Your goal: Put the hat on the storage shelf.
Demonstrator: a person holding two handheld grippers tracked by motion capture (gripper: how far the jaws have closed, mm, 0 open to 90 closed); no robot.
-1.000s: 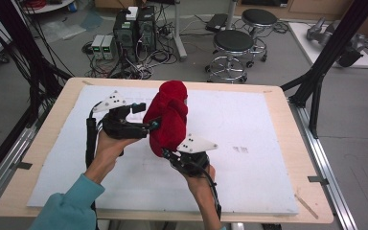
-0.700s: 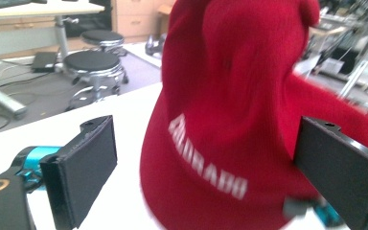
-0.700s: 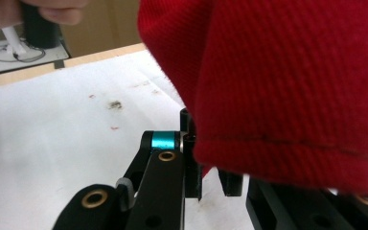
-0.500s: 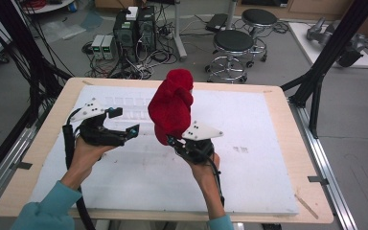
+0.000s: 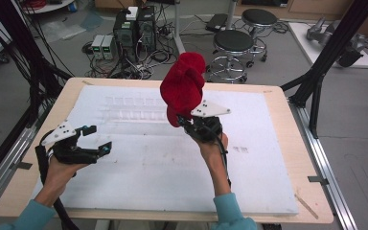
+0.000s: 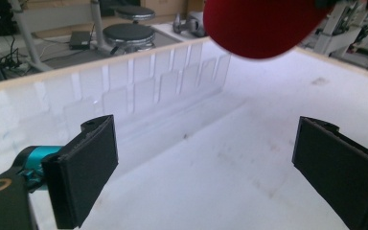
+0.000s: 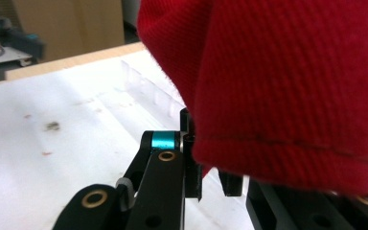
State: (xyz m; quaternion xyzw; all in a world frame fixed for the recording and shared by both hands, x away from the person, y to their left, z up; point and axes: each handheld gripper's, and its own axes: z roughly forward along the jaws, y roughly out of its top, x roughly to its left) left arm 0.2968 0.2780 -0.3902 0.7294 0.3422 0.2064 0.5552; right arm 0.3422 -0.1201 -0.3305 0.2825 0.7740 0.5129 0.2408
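The right hand-held gripper (image 5: 184,122) is clamped on a soft, ribbed red cloth (image 5: 184,86), bunched and raised above the table's (image 5: 268,98) far middle. The left hand-held gripper (image 5: 98,139), jaws wide and empty, sits near the left edge. Broad bare white matte padding (image 5: 163,167) lies between them.

- We see the high view evenly lit, bright and soft, with only faint shadows on the white surface (image 5: 163,182).
- We note slight softness there overall.
- In the left gripper view, the white sheet nearly washes out towards the top right.
- In the right gripper view, the red cloth (image 7: 287,86) close to the lens is blurred at its edges.
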